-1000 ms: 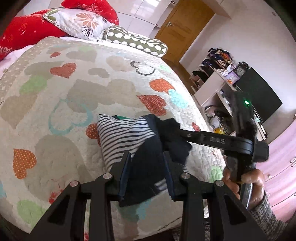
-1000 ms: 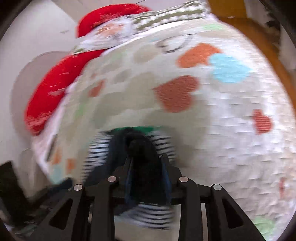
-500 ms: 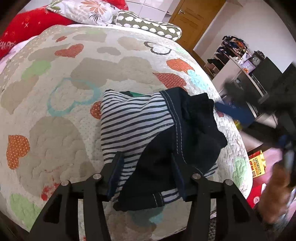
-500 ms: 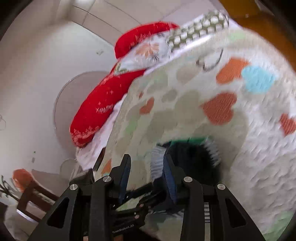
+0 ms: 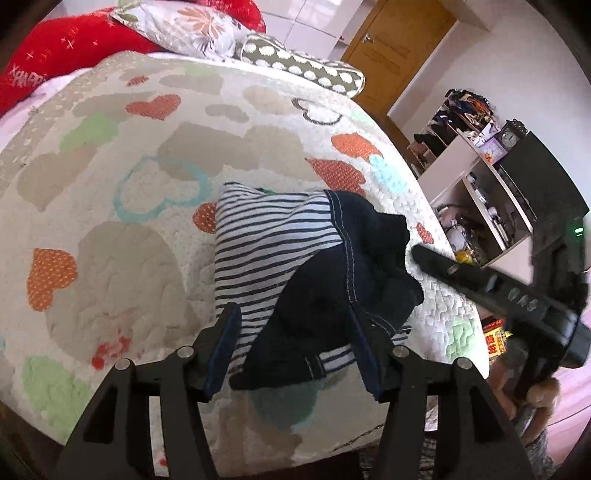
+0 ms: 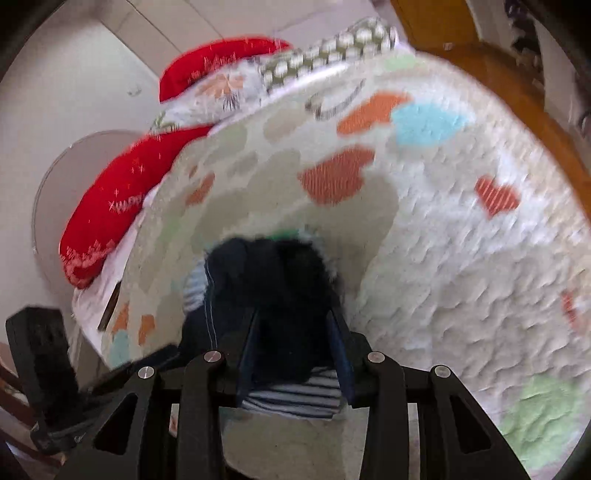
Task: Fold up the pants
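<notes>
While pants [image 5: 295, 266] lie bunched on quilt [image 5: 110, 229], left gripper [image 5: 295, 343] released; right gripper [image 6: 295, 343] spread, straddling fabric, grip unclear.

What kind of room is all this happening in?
A bedroom in someone's home, most likely. The pants lie on a bed with a heart-patterned quilt, pillows are piled at its head, and cluttered shelves stand beside a wooden door.

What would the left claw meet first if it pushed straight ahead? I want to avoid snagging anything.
Probably the pants: their dark navy part lies between the open left claw fingers, over the striped part, on the heart quilt. Depth is uncertain.
</notes>
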{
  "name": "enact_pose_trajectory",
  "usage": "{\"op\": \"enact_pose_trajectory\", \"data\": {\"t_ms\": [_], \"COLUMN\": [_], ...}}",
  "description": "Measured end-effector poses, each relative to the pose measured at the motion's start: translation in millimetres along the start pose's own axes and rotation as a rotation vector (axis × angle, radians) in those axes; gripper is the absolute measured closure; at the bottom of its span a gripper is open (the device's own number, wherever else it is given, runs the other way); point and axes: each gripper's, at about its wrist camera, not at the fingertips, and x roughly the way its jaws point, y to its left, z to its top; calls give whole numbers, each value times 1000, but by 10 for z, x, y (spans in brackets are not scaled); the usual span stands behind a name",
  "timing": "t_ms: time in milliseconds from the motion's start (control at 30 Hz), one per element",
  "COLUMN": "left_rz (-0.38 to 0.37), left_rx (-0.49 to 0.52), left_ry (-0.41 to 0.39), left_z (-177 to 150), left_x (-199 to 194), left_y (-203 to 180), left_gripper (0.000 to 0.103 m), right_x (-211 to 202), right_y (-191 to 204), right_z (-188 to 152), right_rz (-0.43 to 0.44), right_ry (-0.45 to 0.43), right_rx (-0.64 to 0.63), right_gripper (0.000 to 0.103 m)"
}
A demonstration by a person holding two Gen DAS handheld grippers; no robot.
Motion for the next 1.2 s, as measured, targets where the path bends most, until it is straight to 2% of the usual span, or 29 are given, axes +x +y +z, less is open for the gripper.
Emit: {"op": "enact_pose_trajectory", "data": {"t_ms": [67,167,300,367,433,600,733,800,900,1067,1200], "left_rz": [16,27,38,34,30,83,154,194,211,266,329], "left_rx": [13,1,25,33,39,25,-4,-14,-21,16,79], "left_ry": [11,56,38,27,20,-18,-80,-97,-102,-135,-149], "left_z": [-11,-63,-98,-91,-83,-16,36,44,49,54,27], "left_x": [33,144,96,55,7,-161,-322,-365,-396,-425,-412], "left_y": [-7,4,-47,-67,-85,-61,41,94,136,87,-37], "left_gripper": [46,46,46,46,46,46,39,39,39,38,34], "right_x": [-112,-276,-66,196,476,268,39,114,383,124,-97], "right_y": [56,235,312,226,100,108,312,378,318,309,280], "right_z": [34,46,162,201,176,94,-55,-186,-316,-287,-317], "right_rz": [-10,57,137,101,21,-3,-77,-131,-207,-152,-185], "right_ry": [-55,-103,-43,14,83,20,-52,-25,56,-37,-136], "right_rx": [-32,-82,-63,-37,-13,-29,-169,-234,-254,-228,-192], "right_gripper": [63,63,61,54,54,54,54,54,53,51,44]}}
